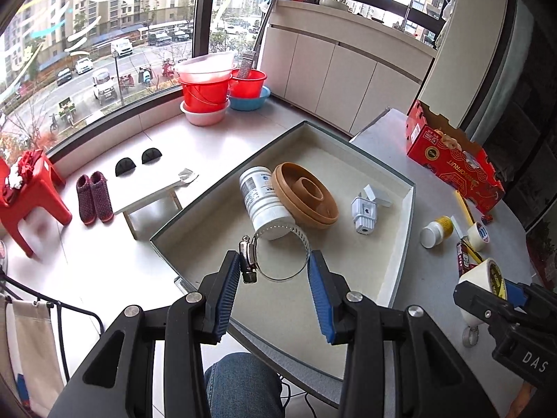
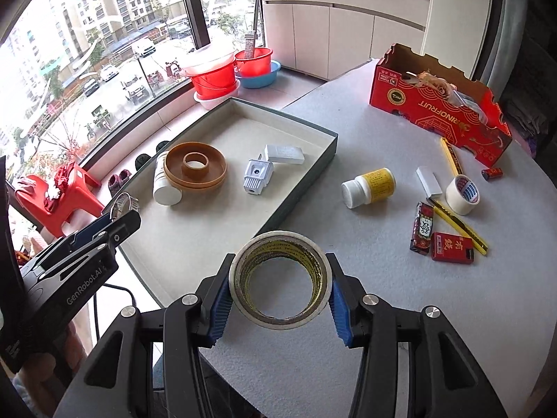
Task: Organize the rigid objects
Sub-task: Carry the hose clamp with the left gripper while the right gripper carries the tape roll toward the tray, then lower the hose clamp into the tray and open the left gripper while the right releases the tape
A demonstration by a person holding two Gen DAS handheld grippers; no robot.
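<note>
Over the near left corner of the shallow tray (image 1: 403, 230), the left gripper (image 1: 275, 268) carries a metal hose clamp (image 1: 282, 254), its pads closed in on the ring's two sides, the screw housing against the left pad. To the right, above the grey table (image 2: 383, 278) just beside the tray's near edge, the right gripper (image 2: 280, 285) is clamped on a roll of tape (image 2: 280, 280), pads pressing its outer wall from both sides, the hole facing the camera. Both tools point steeply down and forward.

By my reading this is the carry-and-place step: a white bottle (image 1: 261, 202), a brown ring-shaped dish (image 1: 303, 195), a white plug (image 1: 363, 214) and a small white block (image 2: 283, 153) already lie in the tray, while a yellow-labelled bottle (image 2: 369, 186), a smaller tape roll (image 2: 461, 193) and pencils (image 2: 452, 158) wait on the table at right. Next, each load wants lowering onto bare tray floor near the front, clear of the bottle, before the jaws part
</note>
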